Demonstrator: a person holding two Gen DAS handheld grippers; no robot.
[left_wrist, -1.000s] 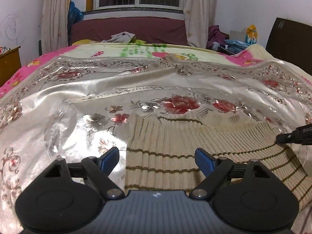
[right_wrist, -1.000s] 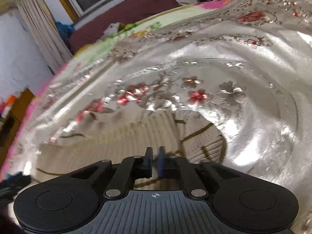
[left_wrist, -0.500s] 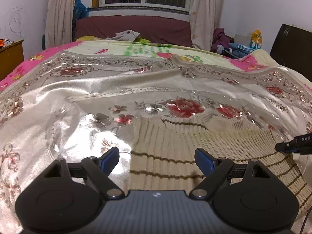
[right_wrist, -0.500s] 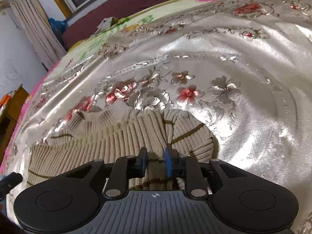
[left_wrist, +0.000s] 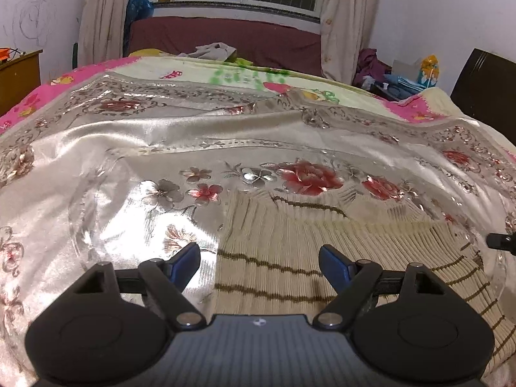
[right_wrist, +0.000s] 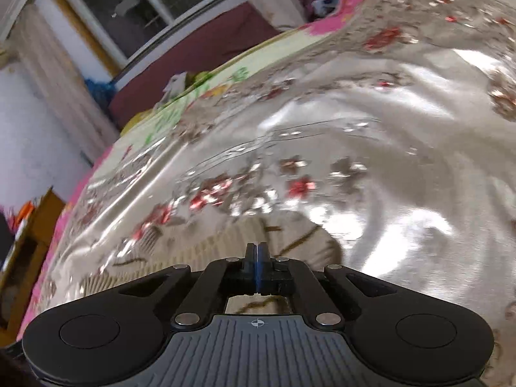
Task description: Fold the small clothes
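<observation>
A cream ribbed knit garment [left_wrist: 290, 251] with thin brown stripes lies spread on the shiny floral bedspread [left_wrist: 129, 148]. My left gripper [left_wrist: 259, 259] is open, its blue-padded fingers hovering just above the garment's left part. The right gripper's tip [left_wrist: 500, 242] shows at the garment's right edge. In the right wrist view the right gripper [right_wrist: 257, 251] is shut with its pads together above the garment's [right_wrist: 206, 251] right end; I see no cloth between the pads. That view is blurred.
The bed runs back to a maroon sofa [left_wrist: 225, 38] under a barred window. A wooden cabinet [left_wrist: 19, 74] stands at the left. Piled clothes [left_wrist: 387, 74] and a dark headboard [left_wrist: 483, 90] are at the right.
The right gripper opened slightly half a second ago over the bunched sleeve end, then shut again and tilted away. The left gripper stayed open and pulled back slightly.
</observation>
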